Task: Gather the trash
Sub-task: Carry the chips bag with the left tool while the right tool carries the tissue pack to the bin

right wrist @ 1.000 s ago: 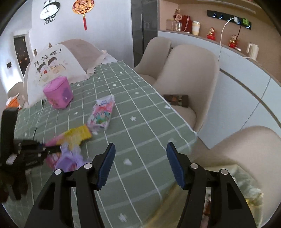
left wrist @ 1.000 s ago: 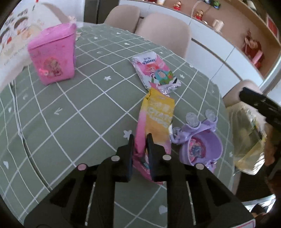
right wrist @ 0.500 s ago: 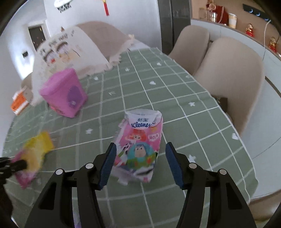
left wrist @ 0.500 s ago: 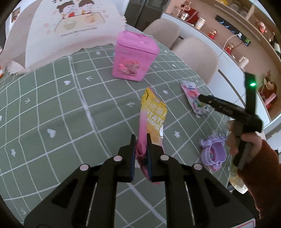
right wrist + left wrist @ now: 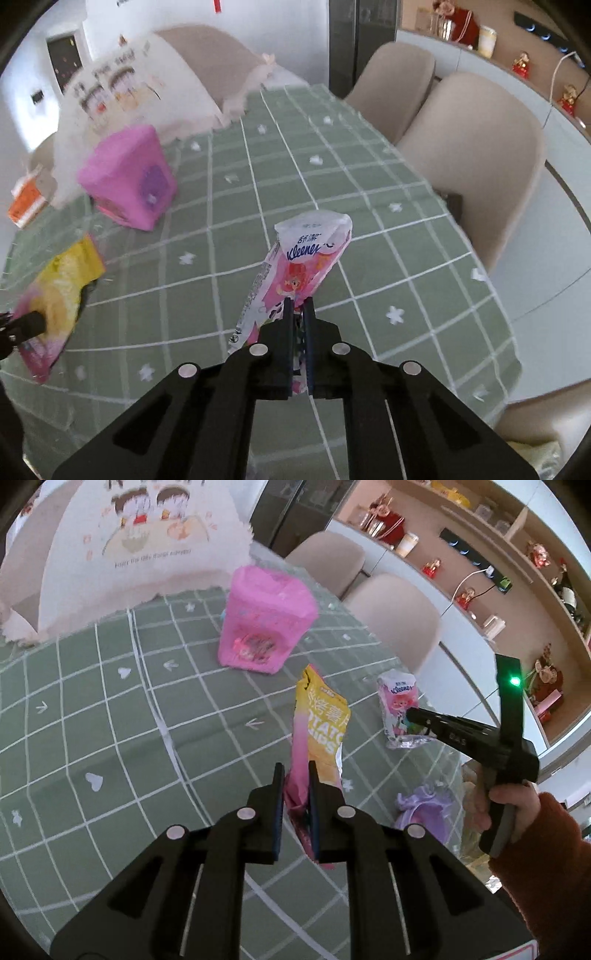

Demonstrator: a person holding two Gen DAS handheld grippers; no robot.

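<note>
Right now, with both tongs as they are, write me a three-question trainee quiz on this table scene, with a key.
1. True or false: the left tongs grip the chip bag.
2. What do the right tongs hold? A) pink box B) tissue pack C) purple toy
3. Fill in: the pink box stands on the green checked ____.

Key:
1. True: the jaws are shut on the bag's pink lower end.
2. B: the tissue pack is pinched at its near end.
3. Tablecloth; the purple toy lies on it too.
</note>
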